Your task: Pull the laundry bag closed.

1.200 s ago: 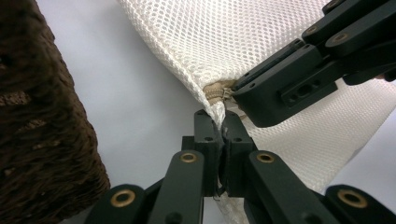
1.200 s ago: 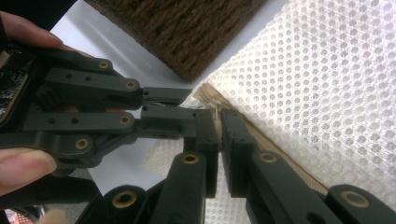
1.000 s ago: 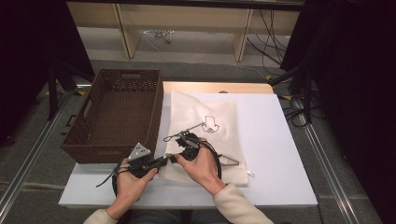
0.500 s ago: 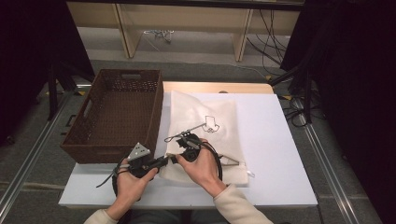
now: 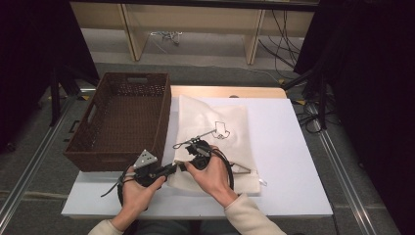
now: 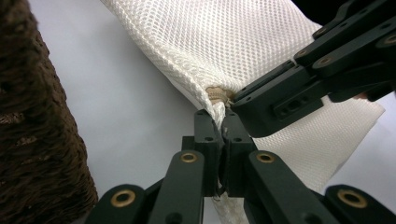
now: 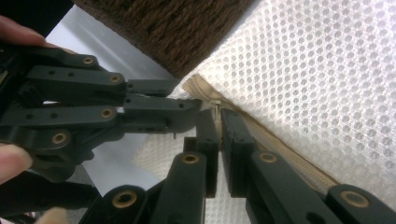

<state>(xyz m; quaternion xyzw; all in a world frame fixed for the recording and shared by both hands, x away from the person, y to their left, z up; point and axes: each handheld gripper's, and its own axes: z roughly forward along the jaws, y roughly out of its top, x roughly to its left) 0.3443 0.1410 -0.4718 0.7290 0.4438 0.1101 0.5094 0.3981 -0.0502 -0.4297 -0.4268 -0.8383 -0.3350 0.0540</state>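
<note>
We see the white mesh bag (image 5: 215, 142) lying flat on the white table (image 5: 293, 166), its left edge just beside the brown wicker basket (image 5: 122, 117), which crowds the left gripper (image 5: 169, 170). That gripper's jaws are clamped on the bag's corner edge, and the right gripper (image 5: 183, 165) is clamped on the zipper (image 7: 261, 135) beside it. Our gripper views reveal the beige zipper tape and pinched mesh, which the hands cover from above

Clearance: tight left, open right
Wicker basket (image 5: 122, 117) wall blocks just left of both tools; bare tabletop (image 5: 288, 161) right of mesh bag (image 5: 215, 132) is free.
</note>
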